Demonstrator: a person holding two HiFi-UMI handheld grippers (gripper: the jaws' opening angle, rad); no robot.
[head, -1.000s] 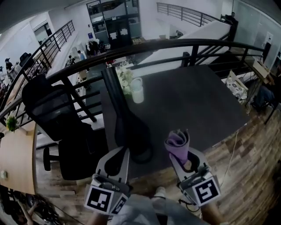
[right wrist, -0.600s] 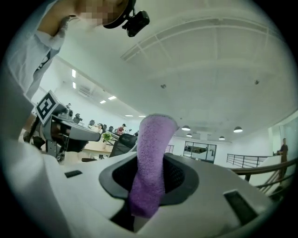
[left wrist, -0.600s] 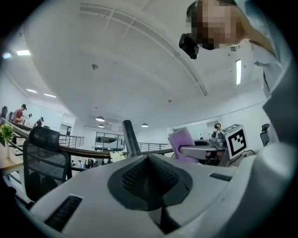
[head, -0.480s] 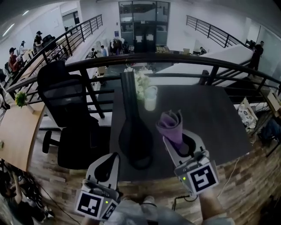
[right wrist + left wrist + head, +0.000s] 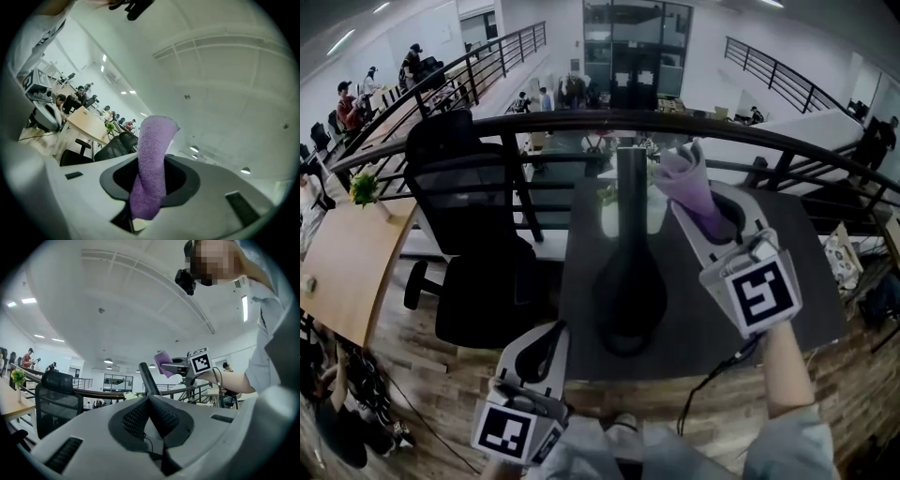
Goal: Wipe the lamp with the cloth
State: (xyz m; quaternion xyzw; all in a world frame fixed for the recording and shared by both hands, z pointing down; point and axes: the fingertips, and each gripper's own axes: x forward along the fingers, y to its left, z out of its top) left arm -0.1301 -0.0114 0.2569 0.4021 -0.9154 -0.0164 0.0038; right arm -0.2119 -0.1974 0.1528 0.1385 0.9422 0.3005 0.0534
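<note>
Purple cloth (image 5: 682,178) pinched in right hand-held gripper (image 5: 701,208), just at three o'clock of black lamp (image 5: 630,281), long stem upright on desk (image 5: 689,309). Far nearer than left hand-held gripper (image 5: 553,336), pressed together, empty, at seven o'clock.

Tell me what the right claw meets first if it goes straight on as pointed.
Probably the lamp stem: in the head view the right claw and its purple cloth aim at the stem's top. The claw's own view shows no lamp past the cloth, so it may miss.
</note>
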